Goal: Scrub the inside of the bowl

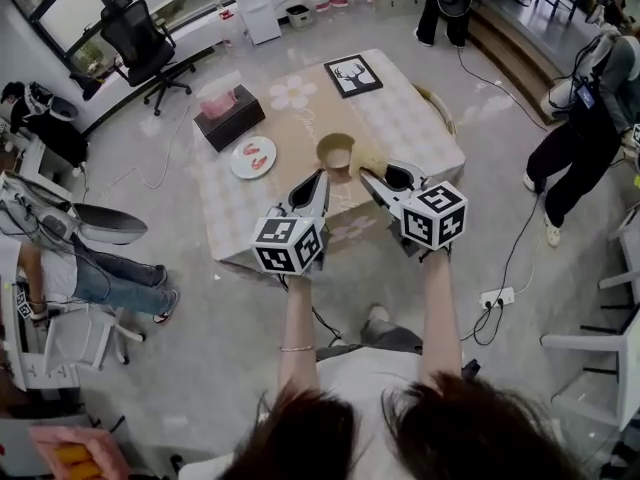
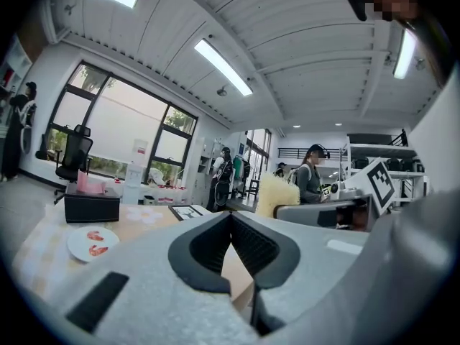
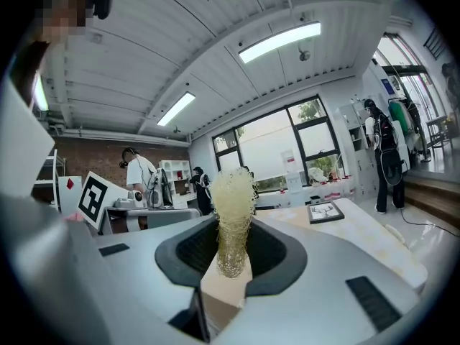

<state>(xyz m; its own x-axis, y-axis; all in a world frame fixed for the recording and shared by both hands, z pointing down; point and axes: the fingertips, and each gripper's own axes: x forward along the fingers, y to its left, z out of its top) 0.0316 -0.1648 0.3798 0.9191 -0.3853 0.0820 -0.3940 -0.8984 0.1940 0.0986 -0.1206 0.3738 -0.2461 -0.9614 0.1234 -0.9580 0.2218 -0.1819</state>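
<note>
Yellow mesh scrubber (image 3: 231, 192), soft and light, pinched in right hand-held gripper (image 1: 372, 177); left hand-held gripper (image 1: 322, 175) pressed together, empty. Bowl (image 1: 336, 154) on table (image 1: 420, 118) just ahead between both; looks light, may slide, so brace its rim.

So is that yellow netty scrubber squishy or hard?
Probably squishy: the scrubber is open netting, pinched thin where the right claw grips it and puffing out beyond. It is likely very light too, being mostly holes. It sticks out without drooping, so perhaps it is a bit springy.
</note>
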